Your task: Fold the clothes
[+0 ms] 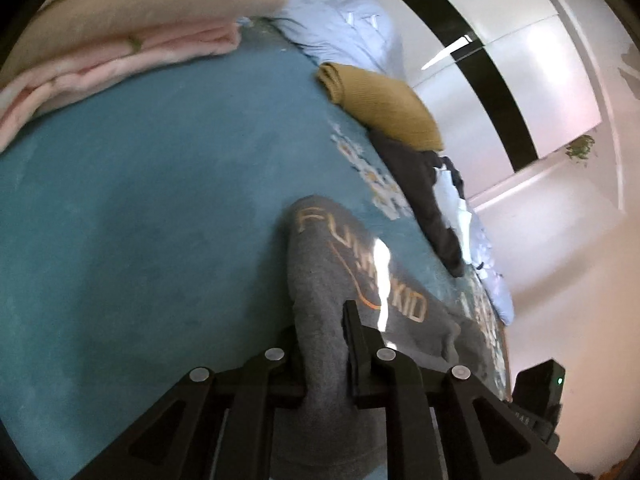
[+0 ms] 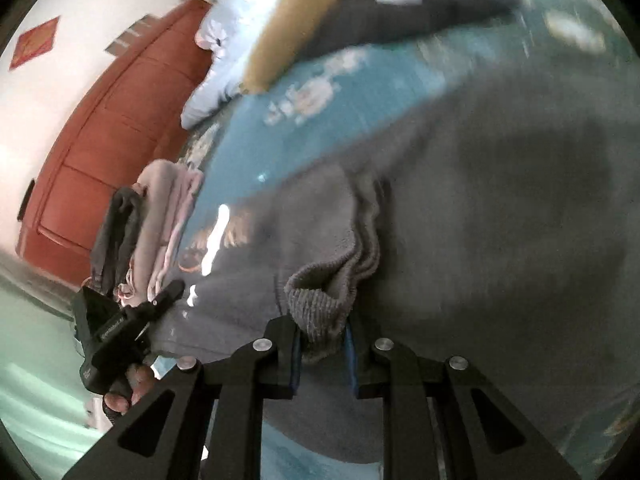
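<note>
A grey sweatshirt (image 1: 332,280) with orange lettering lies on the teal bedspread (image 1: 140,200). My left gripper (image 1: 322,344) is shut on a bunched fold of it. In the right wrist view the same sweatshirt (image 2: 480,200) fills the frame, and my right gripper (image 2: 322,332) is shut on its ribbed cuff (image 2: 316,300). The left gripper (image 2: 160,300) shows at the left of that view, held by a hand. The view is blurred by motion.
Folded pink blankets (image 1: 120,48) lie at the far left of the bed. A mustard garment (image 1: 384,108), a dark garment (image 1: 420,192) and a pale blue quilt (image 1: 348,24) lie along the bed's right edge. A red door (image 2: 112,120) stands beyond the bed.
</note>
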### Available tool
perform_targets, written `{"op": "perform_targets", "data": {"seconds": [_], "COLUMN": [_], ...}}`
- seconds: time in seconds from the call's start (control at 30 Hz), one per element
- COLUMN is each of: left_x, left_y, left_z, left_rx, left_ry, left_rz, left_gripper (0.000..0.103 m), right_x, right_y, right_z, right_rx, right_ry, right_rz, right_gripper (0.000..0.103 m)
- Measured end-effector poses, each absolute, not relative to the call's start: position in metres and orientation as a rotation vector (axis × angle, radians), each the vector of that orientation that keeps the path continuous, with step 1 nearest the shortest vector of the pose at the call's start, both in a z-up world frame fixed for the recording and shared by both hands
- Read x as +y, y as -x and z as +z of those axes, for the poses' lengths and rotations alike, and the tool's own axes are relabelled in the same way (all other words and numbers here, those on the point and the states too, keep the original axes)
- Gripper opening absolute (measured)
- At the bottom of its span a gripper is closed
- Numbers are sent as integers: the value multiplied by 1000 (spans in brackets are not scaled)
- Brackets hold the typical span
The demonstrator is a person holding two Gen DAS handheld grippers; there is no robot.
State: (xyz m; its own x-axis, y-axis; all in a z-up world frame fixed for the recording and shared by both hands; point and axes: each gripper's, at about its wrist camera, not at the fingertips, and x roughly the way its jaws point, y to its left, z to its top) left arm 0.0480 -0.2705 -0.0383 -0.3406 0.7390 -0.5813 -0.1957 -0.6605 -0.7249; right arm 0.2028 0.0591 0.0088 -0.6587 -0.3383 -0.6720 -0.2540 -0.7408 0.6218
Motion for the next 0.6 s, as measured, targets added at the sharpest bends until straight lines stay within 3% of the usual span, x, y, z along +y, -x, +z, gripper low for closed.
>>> {"op": "perform_targets", "data": {"seconds": [0.17, 0.3, 0.6], "left_x": [-273, -282, -298], "left_y": [-48, -50, -69], "left_z": [-43, -44, -6], "left_rx": [-740, -752, -708], "left_ry": [1312, 1320, 1120], "left_rz": [2065, 2089, 2240], "left_gripper": [22, 37, 44], "right_x": [60, 60, 68], "right_y": [-205, -209, -213], "right_z": [-5, -20, -10], "right_rx": [-1125, -1157, -1248], "right_ry": [-1342, -1402, -1347], "right_rz": [-2546, -2519, -2486], "right_gripper": [18, 18, 22]}}
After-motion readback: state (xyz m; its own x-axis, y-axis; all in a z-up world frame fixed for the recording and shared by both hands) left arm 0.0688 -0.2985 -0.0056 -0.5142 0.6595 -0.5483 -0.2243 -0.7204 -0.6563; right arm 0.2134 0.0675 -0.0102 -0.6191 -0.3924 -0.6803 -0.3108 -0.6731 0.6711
